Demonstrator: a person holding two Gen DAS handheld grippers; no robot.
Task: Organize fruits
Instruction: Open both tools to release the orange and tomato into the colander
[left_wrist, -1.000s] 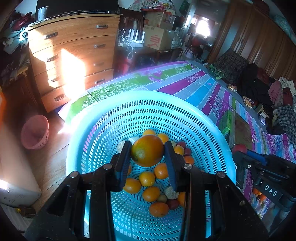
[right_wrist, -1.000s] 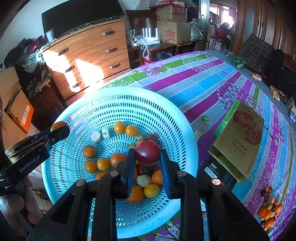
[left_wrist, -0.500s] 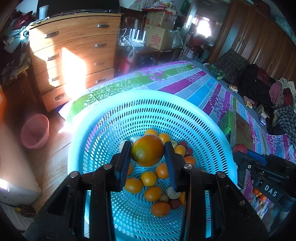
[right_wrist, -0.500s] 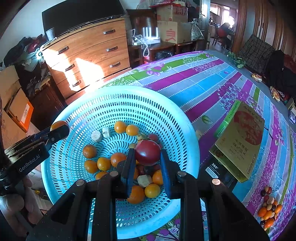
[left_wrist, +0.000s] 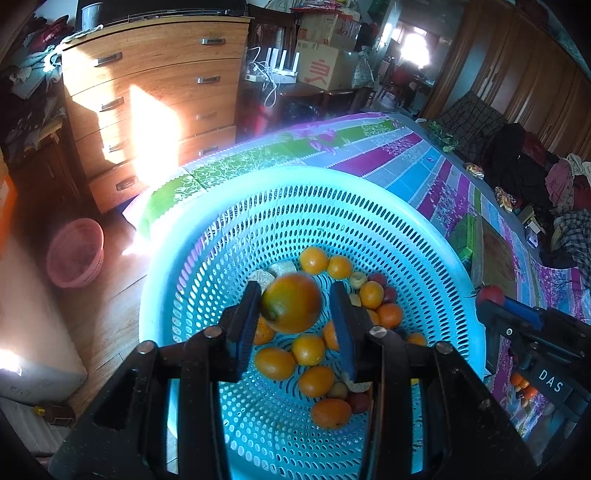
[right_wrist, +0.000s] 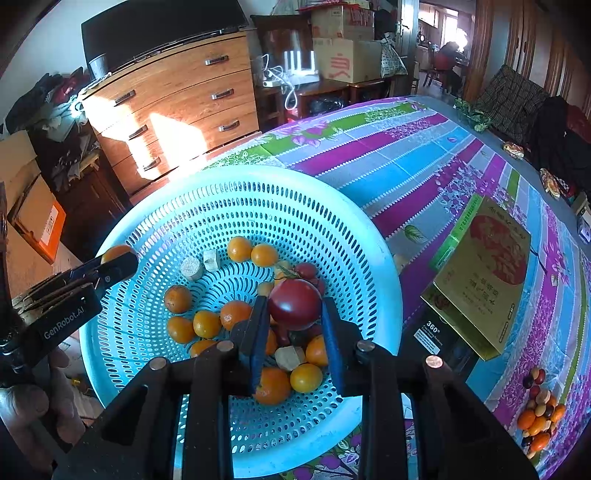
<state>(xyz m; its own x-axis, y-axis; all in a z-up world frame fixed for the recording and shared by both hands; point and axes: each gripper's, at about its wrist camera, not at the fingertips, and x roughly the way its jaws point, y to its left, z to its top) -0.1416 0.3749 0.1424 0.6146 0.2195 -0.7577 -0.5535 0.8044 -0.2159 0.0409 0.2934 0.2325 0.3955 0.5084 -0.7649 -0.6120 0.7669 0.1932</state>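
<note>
The left gripper (left_wrist: 293, 325) has its jaws parted wider than the orange fruit (left_wrist: 291, 303) between them: a gap shows on the right side, and the fruit looks blurred and tilted against the left pad (left_wrist: 246, 325), so I judge it to be released and dropping, not gripped. The right gripper (right_wrist: 293, 334) sits closed on a dark red tomato-like fruit (right_wrist: 294, 309), both pads pressing its sides.

Both fruits hang above the bowl of the turquoise perforated basket (right_wrist: 207, 206), which stands on the striped tablecloth (right_wrist: 406, 162) and already holds a heap of small orange, yellow and dark red fruits (right_wrist: 207, 323), plus a few pale cork-like pieces (right_wrist: 191, 267).

To do this step well, the release should happen low and over the middle of the heap, so a falling fruit does not bounce toward the rim. The red fruit looks soft-skinned; its jaws should open gently and fully before the gripper lifts away. More loose fruit lies well apart on the cloth (right_wrist: 537, 417), beyond a yellow-green box (right_wrist: 484, 273), likely the next pile to fetch.
</note>
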